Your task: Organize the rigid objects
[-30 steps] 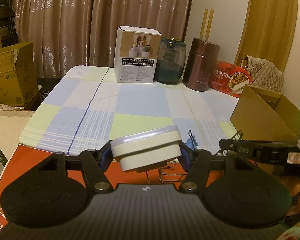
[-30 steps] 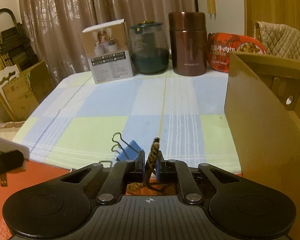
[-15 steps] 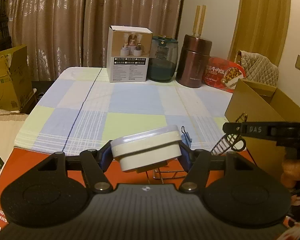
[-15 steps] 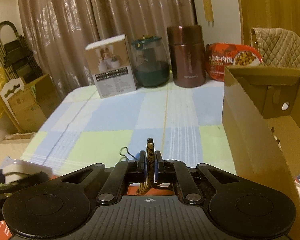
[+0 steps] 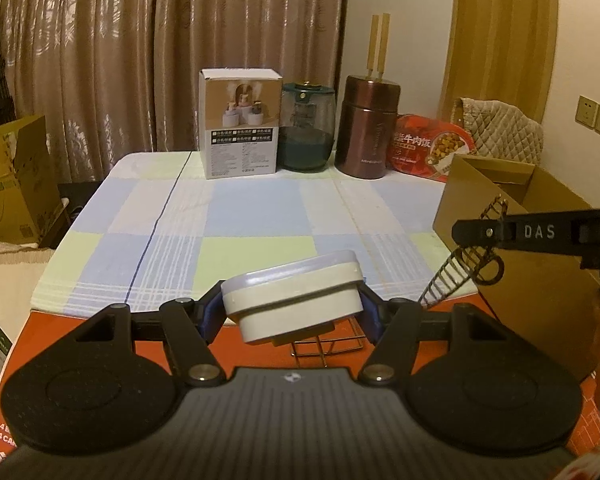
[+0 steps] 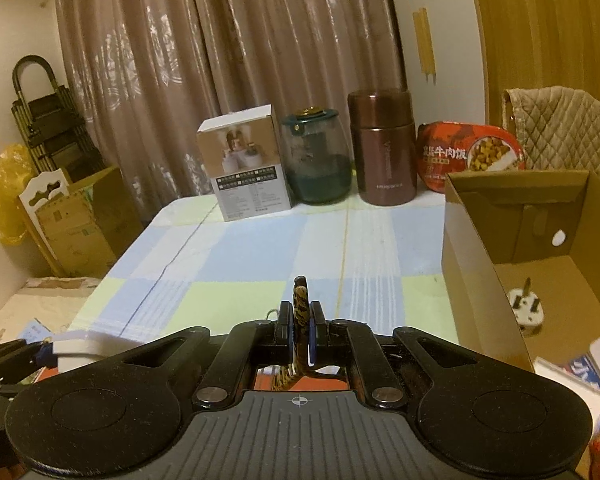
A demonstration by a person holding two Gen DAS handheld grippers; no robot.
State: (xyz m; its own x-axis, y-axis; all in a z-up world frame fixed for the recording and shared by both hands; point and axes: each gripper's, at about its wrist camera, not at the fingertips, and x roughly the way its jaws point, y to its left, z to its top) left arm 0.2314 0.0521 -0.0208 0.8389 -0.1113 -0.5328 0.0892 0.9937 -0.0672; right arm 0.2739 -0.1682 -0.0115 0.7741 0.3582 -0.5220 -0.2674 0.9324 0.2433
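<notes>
My left gripper is shut on a white plug adapter, tilted, held above the red box at the table's near edge. My right gripper is shut on a leopard-print hair clip; in the left wrist view the hair clip hangs from the right gripper beside the open cardboard box. The cardboard box stands at the right in the right wrist view; inside lie a white plug and some small packets. The left gripper's adapter shows at the lower left there.
At the table's far edge stand a white product box, a green glass jar, a brown flask and a red food tub. A wire object lies on the red box. Cardboard boxes stand left of the table.
Both grippers have risen with their objects. The right gripper with the hair clip has moved up beside the cardboard box, so its inside now shows. The blue binder clip has dropped out of sight.
</notes>
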